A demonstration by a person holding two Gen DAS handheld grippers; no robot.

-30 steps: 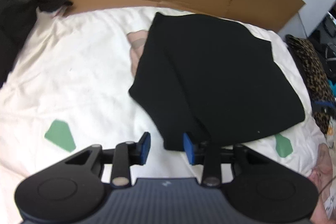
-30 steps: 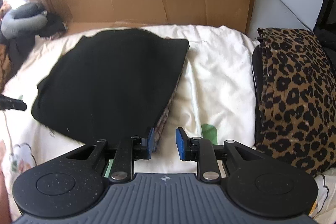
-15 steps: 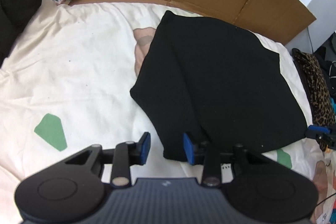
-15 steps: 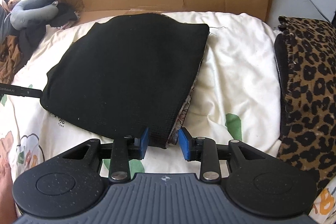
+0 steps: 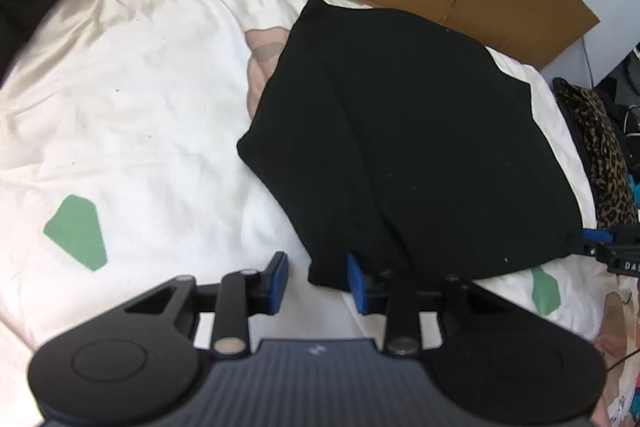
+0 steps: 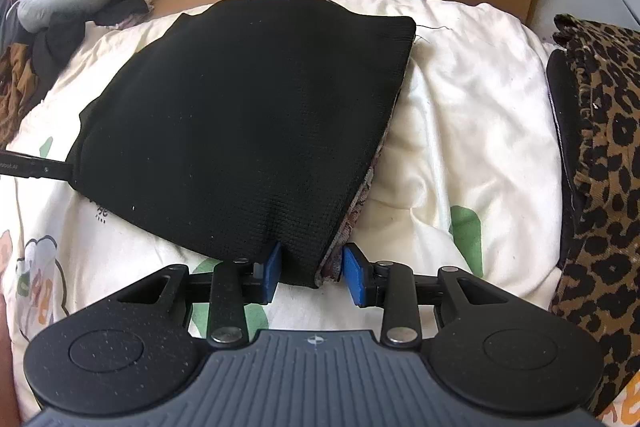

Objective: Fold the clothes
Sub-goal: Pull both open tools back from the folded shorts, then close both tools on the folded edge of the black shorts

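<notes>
Right wrist view shows the right tongs with jaws that have just been opening — the near right corner of the folded black garment sits between the pads, unpinched. Across the bed, the left tongs stand apart at the garment's near left corner, so each hand is nearest its own corner.

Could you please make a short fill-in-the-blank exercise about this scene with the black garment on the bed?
1. The folded garment on the bedsheet is ____ in colour.
2. Behind the bed stands flattened ____.
3. The cloth at the right edge of the right wrist view has a ____ print.
4. The pads of the right gripper are ____ in colour.

Answers: black; cardboard; leopard; blue
</notes>
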